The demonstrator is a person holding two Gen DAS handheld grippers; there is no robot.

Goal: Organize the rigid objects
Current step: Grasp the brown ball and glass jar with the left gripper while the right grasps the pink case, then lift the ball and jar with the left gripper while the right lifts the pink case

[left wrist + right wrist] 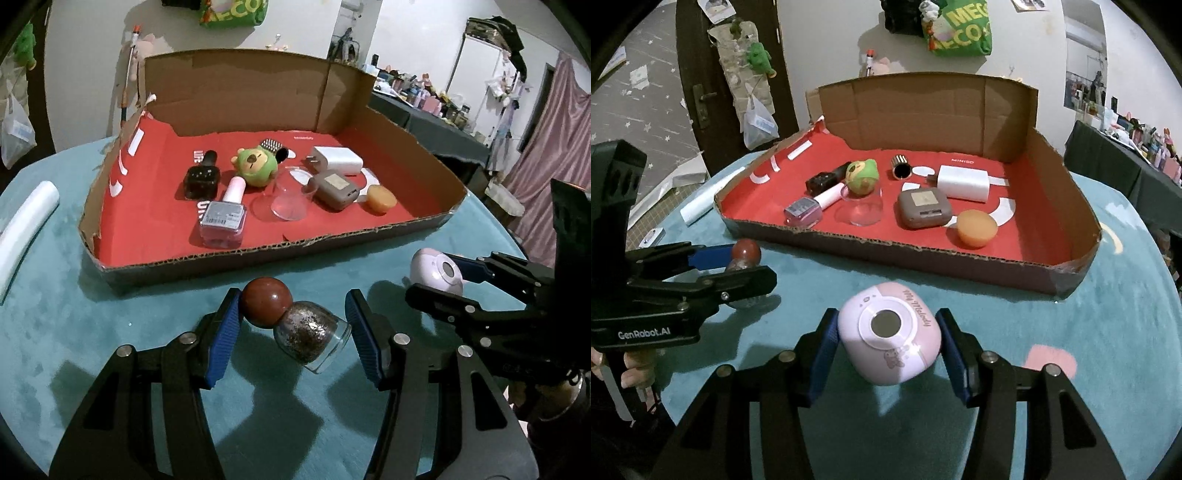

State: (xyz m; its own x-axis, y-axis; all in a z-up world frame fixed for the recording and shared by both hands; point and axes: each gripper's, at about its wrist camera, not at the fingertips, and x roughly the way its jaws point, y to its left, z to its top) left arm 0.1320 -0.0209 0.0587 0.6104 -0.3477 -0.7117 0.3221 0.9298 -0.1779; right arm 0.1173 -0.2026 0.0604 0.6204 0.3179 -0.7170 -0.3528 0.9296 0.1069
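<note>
My left gripper [295,317] is shut on a glitter nail polish bottle [314,332] with a red-brown ball cap [267,301]. It holds the bottle tilted just above the teal tabletop, one pad on the cap and the other at the glass base. My right gripper [886,334] is shut on a pink rounded My Melody case [890,332]. Both hang in front of the near wall of a red-lined cardboard box [258,254] [923,254]. In the right wrist view the left gripper [738,266] sits at the left; in the left wrist view the right gripper [443,284] sits at the right.
Inside the box lie a pink nail polish bottle [223,218], a green plush toy [255,164], a clear cup [290,197], a brown case [334,188], a white charger [338,158], an orange puck [380,199] and a black gadget [201,179]. A white roll [26,221] lies at the left.
</note>
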